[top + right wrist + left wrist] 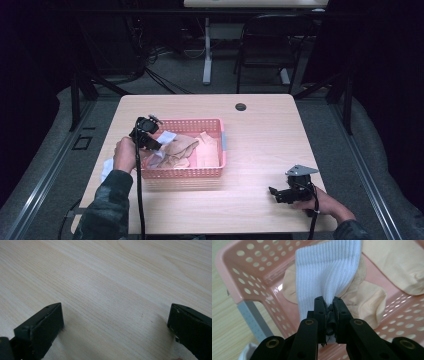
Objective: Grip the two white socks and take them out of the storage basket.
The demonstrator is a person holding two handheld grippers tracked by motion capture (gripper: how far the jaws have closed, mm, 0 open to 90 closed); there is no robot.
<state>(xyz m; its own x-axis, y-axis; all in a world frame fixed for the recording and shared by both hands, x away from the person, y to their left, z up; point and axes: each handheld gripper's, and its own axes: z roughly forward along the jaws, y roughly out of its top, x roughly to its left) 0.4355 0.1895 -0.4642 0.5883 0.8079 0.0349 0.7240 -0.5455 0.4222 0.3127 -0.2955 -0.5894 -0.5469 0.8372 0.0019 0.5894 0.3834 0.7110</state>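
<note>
A pink perforated basket [186, 173] sits left of centre on the wooden table, with beige socks [180, 147] lying in it. My left gripper [161, 146] hovers over the basket's left end, shut on a white ribbed sock [327, 272] that hangs from its jaws above the beige socks [367, 302]. The basket's wall [244, 275] runs along the left of the left gripper view. My right gripper [272, 192] rests low near the table's front right, held in a hand. Its jaws stand wide apart over bare wood [112, 290], with nothing between them.
Something white [106, 167] lies on the table just left of the basket, behind the left hand. A round cable hole [241, 107] marks the table's far edge. A dark chair [270, 45] and a table leg [207, 50] stand beyond the table.
</note>
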